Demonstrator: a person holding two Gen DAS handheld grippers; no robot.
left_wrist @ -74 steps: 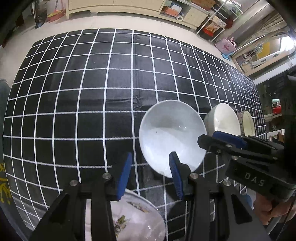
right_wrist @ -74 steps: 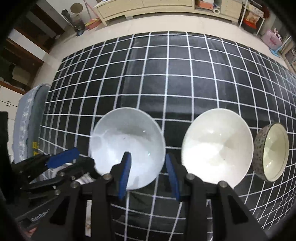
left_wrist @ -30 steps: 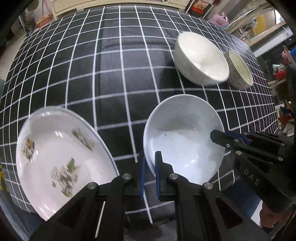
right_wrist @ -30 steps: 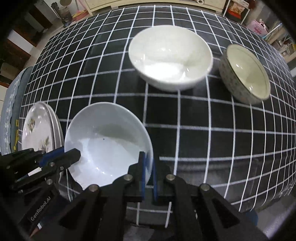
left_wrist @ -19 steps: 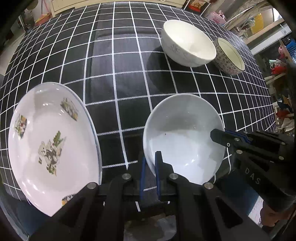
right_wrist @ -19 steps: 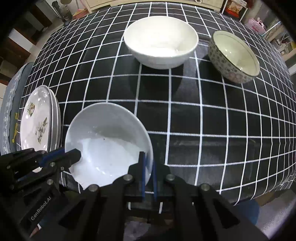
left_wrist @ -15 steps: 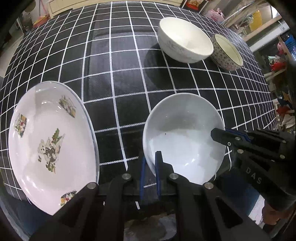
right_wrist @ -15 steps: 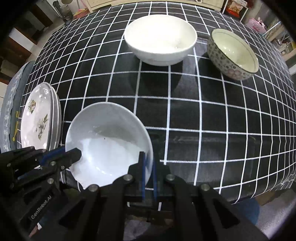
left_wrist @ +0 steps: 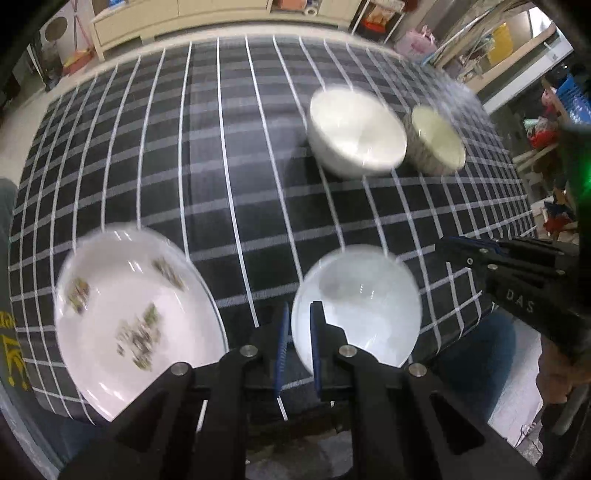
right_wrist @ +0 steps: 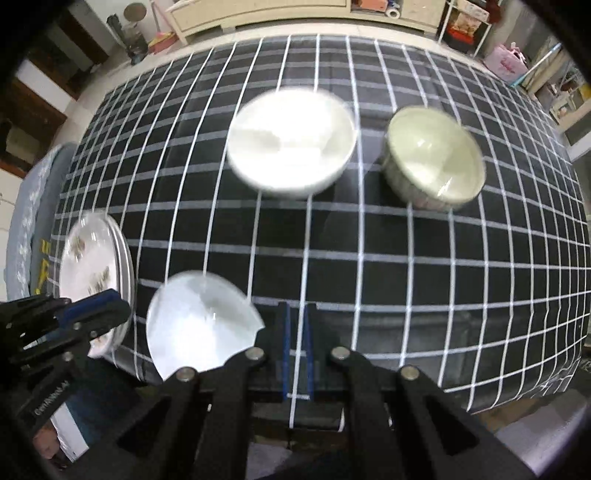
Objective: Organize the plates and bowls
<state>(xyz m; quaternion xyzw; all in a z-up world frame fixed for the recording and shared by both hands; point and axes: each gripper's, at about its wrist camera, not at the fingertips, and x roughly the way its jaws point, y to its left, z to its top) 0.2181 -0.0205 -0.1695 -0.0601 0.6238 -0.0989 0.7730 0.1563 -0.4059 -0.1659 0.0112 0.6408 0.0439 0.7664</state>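
My left gripper [left_wrist: 297, 345] is shut on the near rim of a pale white bowl [left_wrist: 360, 302], held above the table's front edge. In the right wrist view the bowl [right_wrist: 195, 328] sits left of my right gripper [right_wrist: 297, 350], whose jaws stand nearly closed with nothing between them. A stack of decorated plates [left_wrist: 129, 314] lies at front left, also in the right wrist view [right_wrist: 94, 273]. A white bowl [left_wrist: 354, 131] and a patterned bowl [left_wrist: 436, 144] stand at the back right.
The black grid tablecloth [left_wrist: 229, 166] covers the table. The right gripper body [left_wrist: 517, 284] is to the bowl's right. Cabinets and clutter [right_wrist: 258, 11] line the room's far side. The table's front edge is just under the grippers.
The right gripper has let go of the bowl's rim and moved right. The left gripper still holds the bowl. Both views have pulled back and are blurred by motion.
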